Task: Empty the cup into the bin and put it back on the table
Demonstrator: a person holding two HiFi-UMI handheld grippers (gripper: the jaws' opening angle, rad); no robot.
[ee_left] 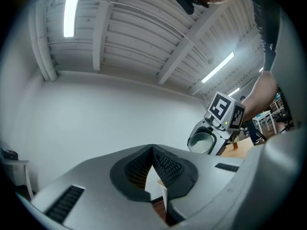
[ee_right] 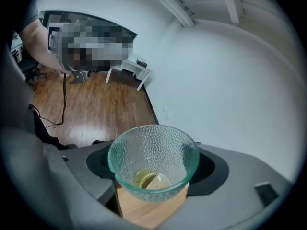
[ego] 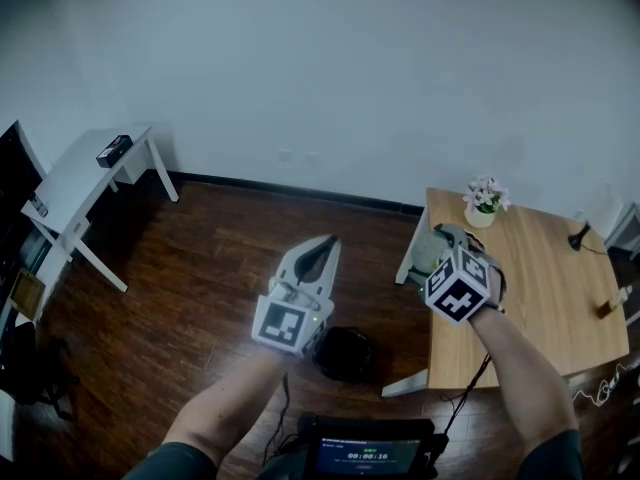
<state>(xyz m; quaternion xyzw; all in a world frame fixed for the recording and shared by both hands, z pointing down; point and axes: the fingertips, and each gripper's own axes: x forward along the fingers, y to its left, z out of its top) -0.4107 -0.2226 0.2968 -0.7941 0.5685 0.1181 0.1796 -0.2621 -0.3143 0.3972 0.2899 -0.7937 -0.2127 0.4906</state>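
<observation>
A dimpled clear glass cup [ee_right: 153,159] sits between the jaws of my right gripper [ee_right: 154,178], which is shut on it. I look into its mouth and see a small yellowish thing at the bottom. In the head view the cup [ego: 428,252] hangs over the left edge of the wooden table [ego: 545,298], held by the right gripper [ego: 440,258]. The black bin [ego: 345,354] stands on the floor left of the table. My left gripper [ego: 322,248] hovers above the bin with its tips together and nothing held; its pads [ee_left: 163,164] meet at the tip.
A small pot of flowers [ego: 485,203] stands at the table's far corner, and small items lie at its right edge. A white desk [ego: 80,183] is at the far left. A screen [ego: 372,454] and a cable lie on the floor near me.
</observation>
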